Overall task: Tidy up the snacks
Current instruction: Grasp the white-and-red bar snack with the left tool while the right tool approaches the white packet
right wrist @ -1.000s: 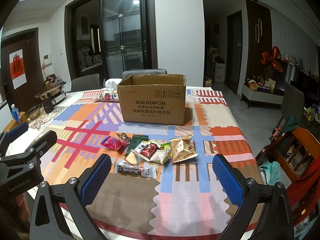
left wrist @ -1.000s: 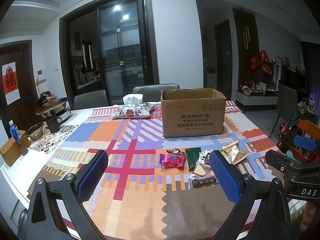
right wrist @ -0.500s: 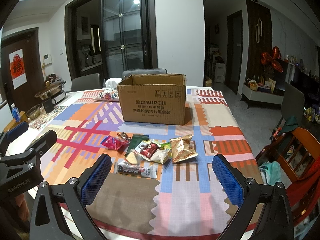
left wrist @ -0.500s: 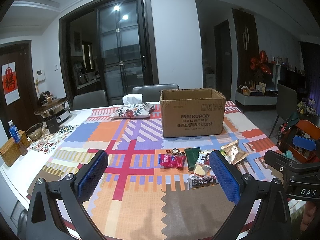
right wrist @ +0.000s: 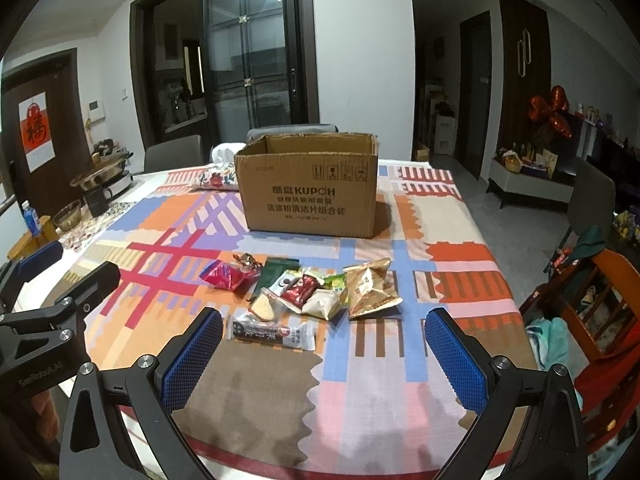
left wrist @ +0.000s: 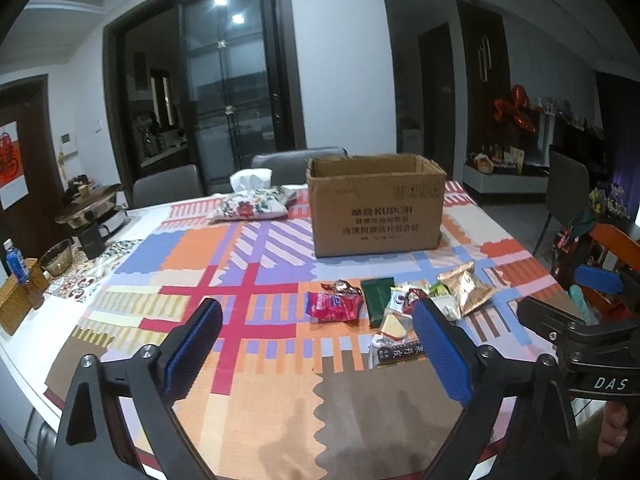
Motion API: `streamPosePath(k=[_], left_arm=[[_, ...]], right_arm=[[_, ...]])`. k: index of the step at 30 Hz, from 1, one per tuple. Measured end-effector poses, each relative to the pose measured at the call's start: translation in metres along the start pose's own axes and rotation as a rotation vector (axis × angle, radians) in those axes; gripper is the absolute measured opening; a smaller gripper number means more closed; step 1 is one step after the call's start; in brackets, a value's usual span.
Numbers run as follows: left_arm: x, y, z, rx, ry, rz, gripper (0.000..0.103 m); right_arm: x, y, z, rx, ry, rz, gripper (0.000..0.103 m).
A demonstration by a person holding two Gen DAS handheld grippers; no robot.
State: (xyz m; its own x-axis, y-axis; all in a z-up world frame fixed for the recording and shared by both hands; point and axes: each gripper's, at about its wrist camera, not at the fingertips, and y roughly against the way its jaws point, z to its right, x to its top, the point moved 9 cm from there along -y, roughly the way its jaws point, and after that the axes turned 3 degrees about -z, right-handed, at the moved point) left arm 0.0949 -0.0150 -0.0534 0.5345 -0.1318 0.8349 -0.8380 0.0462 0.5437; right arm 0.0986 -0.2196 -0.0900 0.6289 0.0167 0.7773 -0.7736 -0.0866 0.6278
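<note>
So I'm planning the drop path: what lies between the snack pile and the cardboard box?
Only bare patterned tablecloth lies between the snack pile and the cardboard box, clearest in the right wrist view.

Snack packets [right wrist: 308, 294] before open carton [right wrist: 310, 192]

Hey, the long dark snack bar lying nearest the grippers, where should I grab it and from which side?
Grip the long dark snack bar across its narrow middle, coming straight down from above. It lies flat on the tablecloth, lengthwise left to right and apart from the pile, so the right gripper, open just before it, seems best placed.
</note>
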Motion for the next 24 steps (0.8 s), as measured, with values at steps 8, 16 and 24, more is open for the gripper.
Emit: streamPosePath(k=[8, 16, 24], left_arm=[[-0.008, -0.037, 0.018, -0.083, -0.039, -0.089, 0.074], [-0.020, -0.082, 0.039, -0.200, -0.065, -0.198, 0.060], [-0.036, -0.124, 0.060, -0.324, -0.077, -0.320, 0.044]], right_arm=[[-0.002, -0.037, 0.003, 0.044, 0.026, -0.052, 0.099], [-0.005, -0.083, -0.001, 0.120, 0.034, -0.132, 0.085], [-0.015, -0.122, -0.006, 0.192, 0.024, -0.213, 0.071]])
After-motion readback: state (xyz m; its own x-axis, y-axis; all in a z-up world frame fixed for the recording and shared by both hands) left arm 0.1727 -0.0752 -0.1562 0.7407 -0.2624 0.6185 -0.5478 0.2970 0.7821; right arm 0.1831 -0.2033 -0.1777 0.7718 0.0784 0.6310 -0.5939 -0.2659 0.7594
